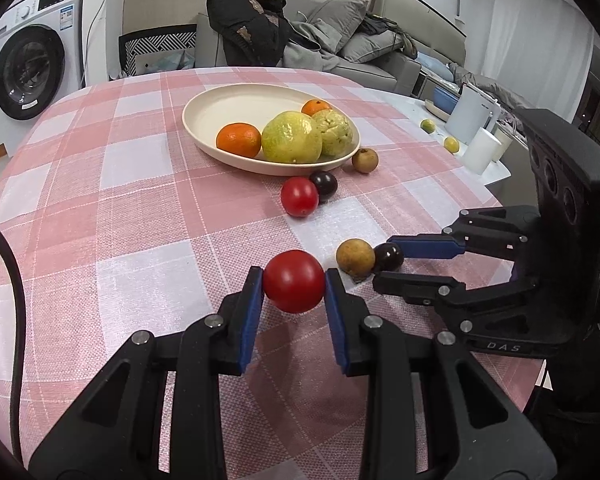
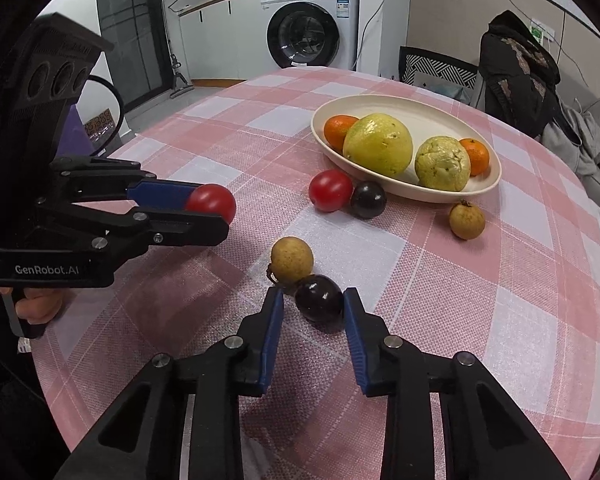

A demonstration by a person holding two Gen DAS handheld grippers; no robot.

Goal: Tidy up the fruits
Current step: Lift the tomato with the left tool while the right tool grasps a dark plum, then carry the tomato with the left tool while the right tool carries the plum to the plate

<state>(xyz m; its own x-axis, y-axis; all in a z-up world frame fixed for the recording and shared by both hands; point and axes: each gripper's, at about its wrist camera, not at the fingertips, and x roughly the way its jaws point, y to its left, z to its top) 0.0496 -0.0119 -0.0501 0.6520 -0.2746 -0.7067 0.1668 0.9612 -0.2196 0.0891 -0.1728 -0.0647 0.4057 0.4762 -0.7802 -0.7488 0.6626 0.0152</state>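
The left gripper [image 1: 294, 282] is clamped on a red tomato [image 1: 294, 281], held above the checked tablecloth [image 1: 140, 200]. The right gripper [image 2: 313, 300] stands released, its blue pads flanking a dark plum [image 2: 319, 298] that touches a brown fruit [image 2: 291, 259]. The plate [image 1: 220, 108] beyond holds oranges and two yellow-green fruits.

My left wrist camera is looking forward, close over table [image 1: 120, 208]; right one is facing likewise. Both are sharing plate [image 1: 212, 120] [image 2: 416, 112], each other's gripper.
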